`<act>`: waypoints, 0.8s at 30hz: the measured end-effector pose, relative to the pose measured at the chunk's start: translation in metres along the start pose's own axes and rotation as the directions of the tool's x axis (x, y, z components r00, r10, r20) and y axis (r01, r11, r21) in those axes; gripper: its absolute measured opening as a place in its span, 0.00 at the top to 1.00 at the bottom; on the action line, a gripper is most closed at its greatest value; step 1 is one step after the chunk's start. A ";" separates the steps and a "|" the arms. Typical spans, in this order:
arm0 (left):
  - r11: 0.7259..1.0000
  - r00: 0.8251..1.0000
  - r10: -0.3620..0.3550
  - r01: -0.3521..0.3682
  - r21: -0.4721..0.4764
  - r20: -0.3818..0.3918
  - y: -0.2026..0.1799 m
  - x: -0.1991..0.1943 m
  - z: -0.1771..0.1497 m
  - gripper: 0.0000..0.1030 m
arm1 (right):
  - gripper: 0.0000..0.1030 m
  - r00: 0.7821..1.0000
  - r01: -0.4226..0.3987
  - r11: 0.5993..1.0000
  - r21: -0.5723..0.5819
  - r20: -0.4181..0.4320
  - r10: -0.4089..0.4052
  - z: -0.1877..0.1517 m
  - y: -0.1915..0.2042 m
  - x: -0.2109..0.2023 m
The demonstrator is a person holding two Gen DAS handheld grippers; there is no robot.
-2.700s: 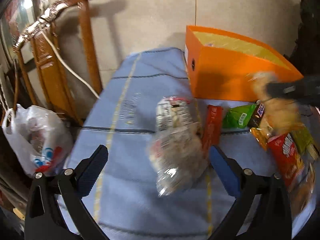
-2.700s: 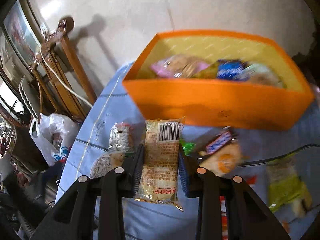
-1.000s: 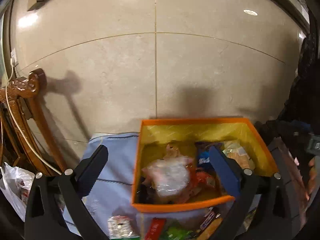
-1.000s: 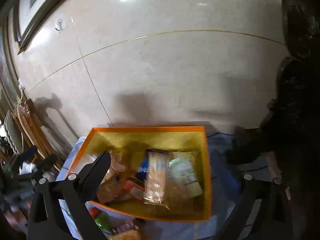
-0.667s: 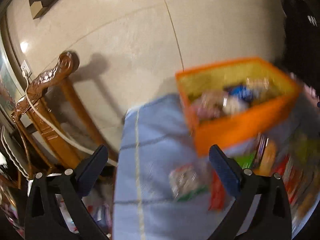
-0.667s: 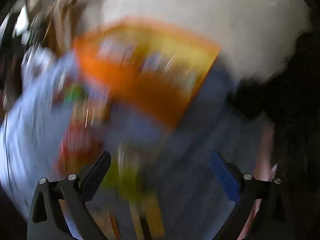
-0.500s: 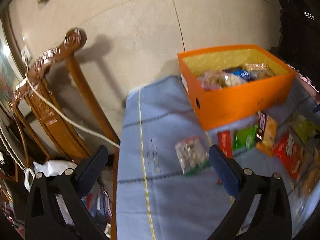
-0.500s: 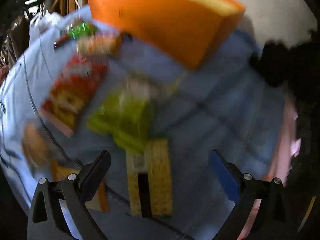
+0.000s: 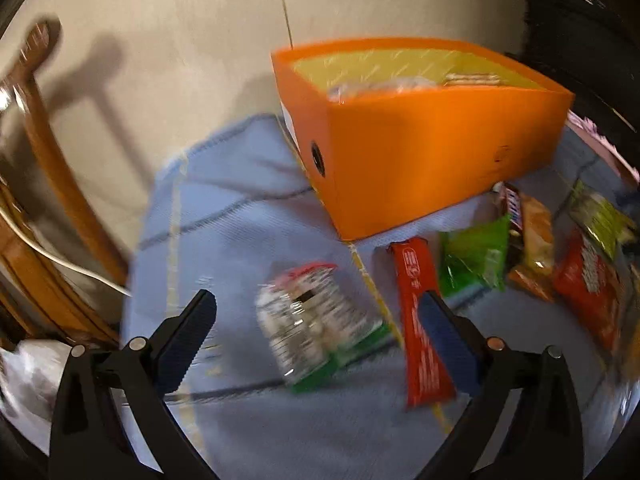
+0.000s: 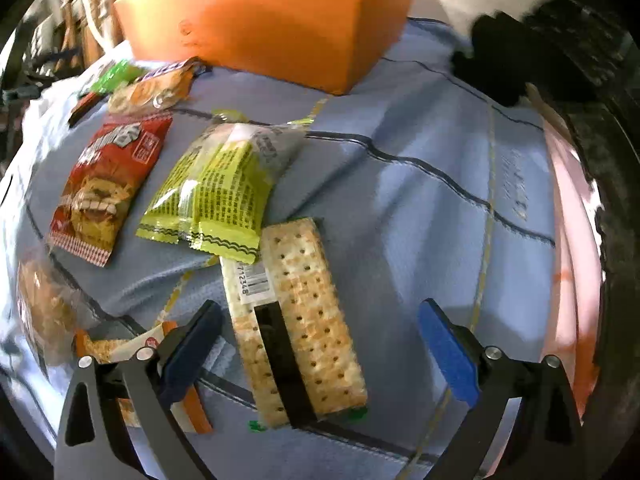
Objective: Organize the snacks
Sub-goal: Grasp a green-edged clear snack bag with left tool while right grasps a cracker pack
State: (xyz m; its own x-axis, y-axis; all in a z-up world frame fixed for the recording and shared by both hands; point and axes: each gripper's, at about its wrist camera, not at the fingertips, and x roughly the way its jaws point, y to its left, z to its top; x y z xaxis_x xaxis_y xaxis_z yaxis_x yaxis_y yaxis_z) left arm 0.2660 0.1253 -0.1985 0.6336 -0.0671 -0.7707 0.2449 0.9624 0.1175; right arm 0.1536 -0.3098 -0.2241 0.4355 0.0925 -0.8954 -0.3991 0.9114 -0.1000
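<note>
An orange box [image 9: 420,136] with snacks inside stands at the back of the blue cloth [image 9: 236,216]. My left gripper [image 9: 320,328] hangs open above a clear and green snack bag [image 9: 316,328], with a red bar [image 9: 420,320] lying just inside the right finger. My right gripper [image 10: 320,340] is open over a cracker pack [image 10: 296,336], which lies between the fingers. Beside it lie a yellow-green packet [image 10: 220,192] and a red snack bag [image 10: 104,184]. The orange box [image 10: 272,20] fills the top of the right wrist view.
More snacks lie right of the red bar: a green packet [image 9: 476,256], an orange-wrapped snack [image 9: 536,248], a red bag [image 9: 588,284]. A wooden chair [image 9: 44,184] with a white cable stands left of the table. A dark seat [image 10: 568,40] and a pink edge [image 10: 572,240] border the cloth on the right.
Both grippers dropped their snacks into the orange box, swung away from it and came down low over the cloth. The left closed in on the clear and green bag, the right on the cracker pack.
</note>
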 end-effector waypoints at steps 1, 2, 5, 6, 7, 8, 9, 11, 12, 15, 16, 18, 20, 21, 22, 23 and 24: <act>1.000 1.000 0.005 -0.005 -0.020 -0.026 0.001 0.010 0.000 0.04 | 0.05 1.000 -0.003 1.000 0.026 0.007 0.003 -0.004 0.000 0.000; 0.999 0.998 0.007 -0.010 -0.047 -0.058 0.003 0.022 0.000 0.04 | 0.07 1.000 -0.006 0.999 0.038 0.010 0.005 0.000 -0.001 -0.003; 0.974 0.997 0.014 -0.030 -0.225 -0.075 0.021 0.037 -0.004 0.26 | 0.25 0.999 -0.024 0.997 0.073 0.027 0.022 -0.010 0.001 -0.011; 0.972 0.998 0.016 -0.030 -0.231 -0.063 0.020 0.035 -0.004 0.43 | 0.41 0.999 -0.027 0.997 0.074 0.027 0.025 -0.002 0.007 -0.015; 0.972 0.996 0.037 -0.054 -0.227 -0.078 0.019 0.033 -0.005 0.45 | 0.47 1.000 -0.014 0.996 0.087 0.018 0.013 -0.005 0.013 -0.021; 0.971 0.995 0.026 -0.047 -0.233 -0.092 0.018 0.031 -0.005 0.48 | 0.53 1.000 0.005 0.995 0.103 -0.001 -0.005 -0.005 0.018 -0.024; 0.970 0.994 0.011 -0.037 -0.242 -0.104 0.016 0.027 -0.007 0.49 | 0.54 0.999 0.043 0.992 0.118 -0.017 -0.041 -0.004 0.025 -0.026; 0.975 0.994 0.016 -0.040 -0.221 -0.108 0.009 0.020 -0.010 0.50 | 0.54 0.998 0.057 0.989 0.134 -0.011 -0.056 0.002 0.033 -0.024; 0.977 0.994 0.026 -0.047 -0.207 -0.106 0.006 0.016 -0.011 0.50 | 0.54 0.998 0.059 0.987 0.146 -0.004 -0.059 0.002 0.038 -0.025; 0.977 0.994 0.033 -0.054 -0.209 -0.104 0.003 0.003 -0.018 0.50 | 0.55 0.997 0.057 0.982 0.182 0.034 -0.064 0.001 0.052 -0.036; 0.971 0.994 0.027 -0.051 -0.233 -0.103 0.005 -0.004 -0.020 0.50 | 0.55 0.996 0.065 0.977 0.202 0.043 -0.075 0.001 0.053 -0.041; 0.963 0.995 0.035 -0.059 -0.261 -0.095 0.012 -0.017 -0.022 0.50 | 0.55 0.993 0.061 0.966 0.251 0.078 -0.083 -0.002 0.053 -0.056; 0.958 0.996 0.040 -0.060 -0.279 -0.079 0.017 -0.033 -0.022 0.50 | 0.54 0.990 0.056 0.961 0.272 0.111 -0.089 -0.004 0.055 -0.071; 0.958 0.996 0.043 -0.064 -0.281 -0.081 0.017 -0.044 -0.020 0.50 | 0.54 0.987 0.061 0.962 0.268 0.126 -0.097 -0.005 0.057 -0.080; 0.957 0.995 0.048 -0.071 -0.280 -0.086 0.016 -0.052 -0.019 0.50 | 0.54 0.984 0.087 0.960 0.267 0.124 -0.124 -0.005 0.061 -0.089; 0.958 0.996 0.046 -0.065 -0.280 -0.075 0.013 -0.065 -0.015 0.50 | 0.54 0.983 0.098 0.956 0.275 0.125 -0.136 -0.005 0.061 -0.097; 0.961 0.998 0.036 -0.050 -0.272 -0.056 0.007 -0.079 -0.010 0.50 | 0.54 0.980 0.087 0.948 0.305 0.144 -0.136 -0.004 0.061 -0.108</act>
State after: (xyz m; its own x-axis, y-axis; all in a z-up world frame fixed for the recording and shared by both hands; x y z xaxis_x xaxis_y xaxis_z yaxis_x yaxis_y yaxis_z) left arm 0.2103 0.1399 -0.1436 0.5998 -0.0171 -0.7999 0.0035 0.9998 -0.0187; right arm 0.0792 -0.2654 -0.1349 0.5971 0.0245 -0.8018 -0.0943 0.9948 -0.0398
